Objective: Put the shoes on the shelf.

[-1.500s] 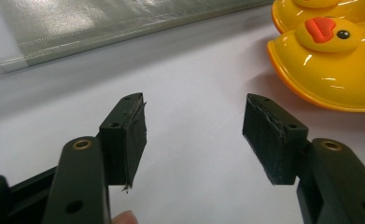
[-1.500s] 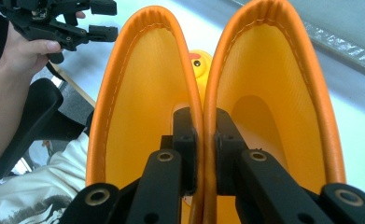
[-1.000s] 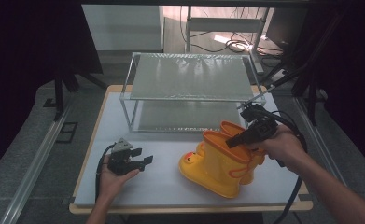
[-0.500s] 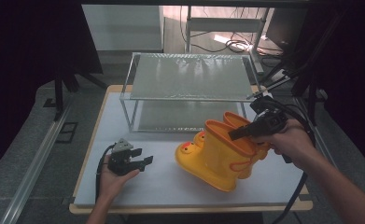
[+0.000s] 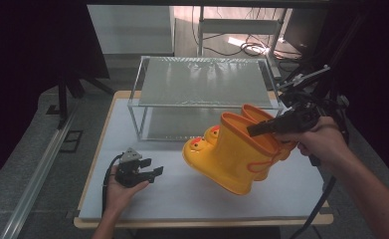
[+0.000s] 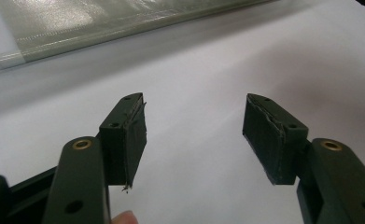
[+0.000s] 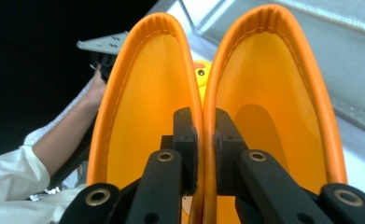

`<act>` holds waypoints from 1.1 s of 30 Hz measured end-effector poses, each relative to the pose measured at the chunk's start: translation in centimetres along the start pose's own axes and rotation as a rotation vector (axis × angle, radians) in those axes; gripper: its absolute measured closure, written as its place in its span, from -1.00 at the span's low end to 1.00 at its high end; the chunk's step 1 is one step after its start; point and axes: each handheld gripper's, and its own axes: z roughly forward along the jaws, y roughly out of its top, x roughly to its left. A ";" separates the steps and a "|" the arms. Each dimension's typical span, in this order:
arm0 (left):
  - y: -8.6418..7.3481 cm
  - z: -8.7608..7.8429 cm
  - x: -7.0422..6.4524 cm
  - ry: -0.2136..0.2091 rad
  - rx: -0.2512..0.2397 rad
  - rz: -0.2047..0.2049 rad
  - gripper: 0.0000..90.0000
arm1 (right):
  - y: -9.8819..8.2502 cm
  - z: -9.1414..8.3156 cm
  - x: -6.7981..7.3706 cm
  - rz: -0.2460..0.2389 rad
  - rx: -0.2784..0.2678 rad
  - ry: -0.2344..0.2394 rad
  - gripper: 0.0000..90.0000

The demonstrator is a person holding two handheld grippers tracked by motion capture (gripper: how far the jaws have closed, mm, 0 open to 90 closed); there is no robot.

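Note:
A pair of yellow rubber boots [image 5: 234,154] with orange rims and duck faces on the toes hangs tilted above the white mat, toes pointing left and down. My right gripper [image 5: 255,130] is shut on the two inner rims pressed together; in the right gripper view its jaws pinch the touching walls of the boots [image 7: 203,116], one jaw inside each boot opening. My left gripper [image 5: 154,167] rests low over the mat at the front left, held in a hand, open with nothing between its pads [image 6: 129,140].
A clear two-level rack [image 5: 202,82] with a ribbed top stands at the back of the white mat [image 5: 192,199]. The wooden table edge [image 5: 202,221] runs along the front. Cables and dark stands lie behind and to the right.
The right gripper has lifted the boots off the mat and tipped them, toes swinging left and down. The left gripper has stayed where it was.

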 end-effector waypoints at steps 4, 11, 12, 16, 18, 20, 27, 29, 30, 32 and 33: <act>0.0 0.0 0.0 -0.001 0.002 0.000 -0.12 | 0.8 -1.4 0.7 -0.017 -0.032 0.014 0.84; 0.0 0.1 0.0 -0.003 0.004 -0.001 -0.12 | 2.2 -2.9 1.2 -0.026 -0.080 0.044 0.84; 0.0 0.0 0.0 -0.001 0.003 0.000 -0.12 | 2.4 -3.1 1.2 -0.025 -0.090 0.046 0.84; 0.0 0.0 0.1 0.000 -0.002 -0.003 -0.12 | 3.6 -3.9 1.1 -0.025 -0.119 0.051 0.84; -0.1 0.0 0.1 -0.001 -0.003 -0.003 -0.12 | 4.3 -4.3 1.0 -0.021 -0.137 0.054 0.84; -0.1 -0.1 0.1 -0.001 -0.004 -0.005 -0.12 | 4.9 -4.6 0.6 -0.014 -0.157 0.054 0.84; -0.1 -0.1 0.1 0.000 -0.004 -0.006 -0.12 | 7.0 -5.3 -1.1 0.009 -0.223 0.050 0.84; -0.1 -0.1 0.2 0.000 -0.005 -0.005 -0.12 | 7.8 -5.4 -1.8 0.022 -0.244 0.044 0.84; -0.1 -0.1 0.2 0.000 -0.005 -0.004 -0.12 | 8.2 -5.4 -2.2 0.032 -0.257 0.045 0.84; -0.1 -0.1 0.3 0.000 -0.004 -0.007 -0.12 | 9.1 -5.2 -2.9 0.044 -0.276 0.041 0.84; -0.1 -0.1 0.3 -0.001 -0.003 -0.009 -0.12 | 9.5 -5.1 -3.4 0.050 -0.287 0.038 0.84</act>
